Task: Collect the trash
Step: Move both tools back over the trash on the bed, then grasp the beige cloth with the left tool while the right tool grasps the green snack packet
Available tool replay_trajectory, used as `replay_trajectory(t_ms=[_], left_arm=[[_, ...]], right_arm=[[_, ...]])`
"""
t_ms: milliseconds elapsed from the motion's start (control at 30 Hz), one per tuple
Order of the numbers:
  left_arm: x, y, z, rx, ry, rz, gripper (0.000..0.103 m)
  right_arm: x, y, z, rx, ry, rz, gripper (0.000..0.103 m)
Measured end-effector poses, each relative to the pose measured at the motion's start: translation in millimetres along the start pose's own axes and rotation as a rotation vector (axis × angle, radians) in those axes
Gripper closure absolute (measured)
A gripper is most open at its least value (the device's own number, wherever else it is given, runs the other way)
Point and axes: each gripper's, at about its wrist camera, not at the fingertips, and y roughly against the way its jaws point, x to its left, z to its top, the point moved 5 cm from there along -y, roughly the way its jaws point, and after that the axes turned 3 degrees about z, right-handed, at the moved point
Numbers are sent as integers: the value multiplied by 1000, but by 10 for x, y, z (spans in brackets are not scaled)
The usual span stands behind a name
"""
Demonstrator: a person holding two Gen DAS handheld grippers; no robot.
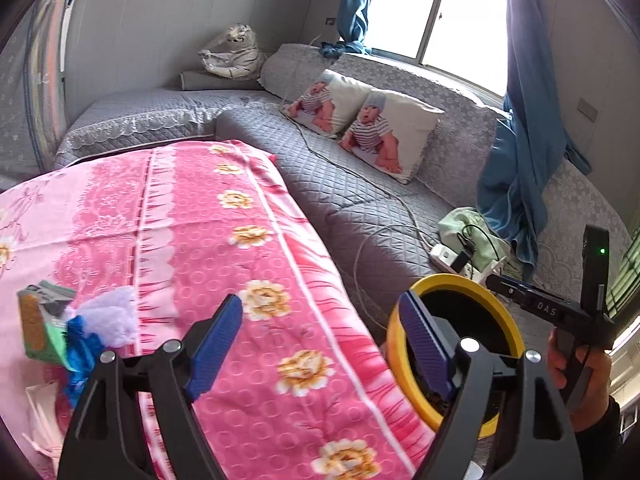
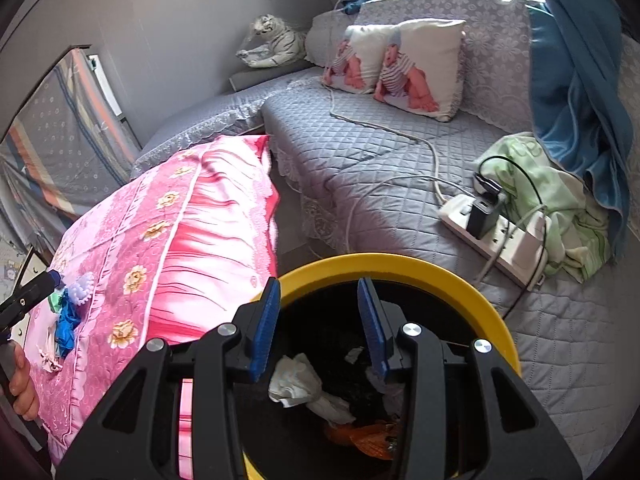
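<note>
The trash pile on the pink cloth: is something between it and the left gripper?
Nothing visible does. The left gripper is open, and only bare pink cloth lies between it and the trash pile, which sits off to its left.

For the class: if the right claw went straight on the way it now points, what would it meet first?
Most likely the yellow bin: the open right claw points into its mouth, at the crumpled white paper inside. Depth is unclear.

Two baby-print cushions (image 1: 360, 128) and a power strip (image 2: 496, 236) lie on the grey sofa (image 2: 360, 152).
</note>
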Motion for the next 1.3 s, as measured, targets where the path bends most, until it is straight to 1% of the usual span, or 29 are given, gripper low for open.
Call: replay_trajectory(t_ms=[167,267,367,467,600,733,833,967,1133,1300], left_arm=[[748,409,-69,-35,45,102,24],[1153,668,-182,-43,83,157,21],[1474,901,-328,-50,118,203,21],[1715,1096,-500,-51,146,236,18],[1890,1218,-732,-36,162,263,18],[2022,1241,-971,-13,181,286,17],[2116,1186,-1083,15,212,281,17],[2195,1057,-1182,53,235,277,17],[2247,933,-1203,69,251,274,18],[2282,849,-1172,78,253,278,18]], right_arm=[[627,-186,53,19,95,107,63],[1050,-302,58,39,147,184,59],[1505,-409,35,58,213,240,59],[1958,-512,-10,86,263,312,59],[2512,-607,-107,120,332,398,59],[3004,-649,-178,150,374,477,57],[3313,-672,-242,166,419,508,54],[3613,-748,-351,199,471,526,53],[3879,-849,-464,233,511,550,53],[4071,-992,-508,263,534,559,53]])
